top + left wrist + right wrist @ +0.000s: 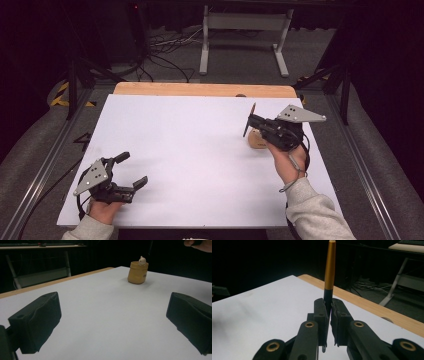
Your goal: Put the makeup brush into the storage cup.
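White sheet (190, 150) covers almost all of my table, with a strip of bare wooden tabletop (200, 90) left showing along the far edge. Beyond that the room is dark: grey floor, a tangle of cables (165, 55), and the pale legs of another desk frame (245, 35) farther back.

In my right gripper (252, 122) I have a pen (329, 267), gold along its upper barrel and black lower down. Those jaws are pressed together on the black part, and in the right gripper view the pen stands up between them, its gold end well above the pads. From the high view, this gripper hangs over the right side of the sheet, just beside a small yellow cup (137, 272) that stands upright on the white surface, partly hidden under my hand. A little pale figure (142, 261) sits at the cup's rim.

My left gripper (134, 170) is low at the near left corner, jaws spread wide with nothing between them, well apart from the cup and the pen.
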{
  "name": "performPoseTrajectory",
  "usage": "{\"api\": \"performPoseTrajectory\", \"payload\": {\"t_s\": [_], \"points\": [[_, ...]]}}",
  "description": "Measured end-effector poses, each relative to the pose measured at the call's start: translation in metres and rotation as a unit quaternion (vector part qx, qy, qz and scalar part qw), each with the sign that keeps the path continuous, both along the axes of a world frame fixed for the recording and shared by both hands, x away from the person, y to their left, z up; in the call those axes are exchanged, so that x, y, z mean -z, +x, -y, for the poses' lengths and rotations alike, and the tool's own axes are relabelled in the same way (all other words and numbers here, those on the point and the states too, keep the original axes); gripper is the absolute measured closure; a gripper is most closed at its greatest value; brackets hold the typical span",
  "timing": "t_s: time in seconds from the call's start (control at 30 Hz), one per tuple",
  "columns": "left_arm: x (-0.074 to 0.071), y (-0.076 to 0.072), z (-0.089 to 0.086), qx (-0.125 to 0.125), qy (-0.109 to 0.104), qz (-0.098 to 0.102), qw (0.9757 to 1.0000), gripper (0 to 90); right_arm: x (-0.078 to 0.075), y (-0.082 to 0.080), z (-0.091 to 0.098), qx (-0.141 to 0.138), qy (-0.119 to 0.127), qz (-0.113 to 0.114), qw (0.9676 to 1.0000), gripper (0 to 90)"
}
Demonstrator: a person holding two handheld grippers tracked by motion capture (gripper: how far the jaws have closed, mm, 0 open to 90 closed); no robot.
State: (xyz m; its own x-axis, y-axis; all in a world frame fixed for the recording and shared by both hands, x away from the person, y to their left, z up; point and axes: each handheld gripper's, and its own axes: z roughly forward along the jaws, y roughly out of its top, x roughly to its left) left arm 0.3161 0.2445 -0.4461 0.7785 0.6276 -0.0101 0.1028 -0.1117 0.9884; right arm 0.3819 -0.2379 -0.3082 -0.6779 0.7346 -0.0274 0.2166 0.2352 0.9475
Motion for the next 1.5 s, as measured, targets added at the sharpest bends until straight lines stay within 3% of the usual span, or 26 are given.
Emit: {"api": "performPoseTrajectory", "payload": {"t_s": [0.7, 1.03, 1.5], "points": [[0.0, 0.0, 0.0, 0.0, 0.0, 0.0, 1.0, 0.4, 0.001, 0.02, 0.035, 0.078, 0.034, 0.002, 0.9964, 83.4], [0.001, 0.0, 0.0, -0.001, -0.002, 0.0, 1.0, 0.4, 0.007, 0.026, 0.046, 0.106, 0.034, 0.001, 0.9938, 83.4], [0.0, 0.0, 0.0, -0.001, 0.001, -0.001, 1.0, 0.5, 0.013, 0.03, 0.054, 0.152, 0.033, 0.013, 0.9878, 83.4]]}}
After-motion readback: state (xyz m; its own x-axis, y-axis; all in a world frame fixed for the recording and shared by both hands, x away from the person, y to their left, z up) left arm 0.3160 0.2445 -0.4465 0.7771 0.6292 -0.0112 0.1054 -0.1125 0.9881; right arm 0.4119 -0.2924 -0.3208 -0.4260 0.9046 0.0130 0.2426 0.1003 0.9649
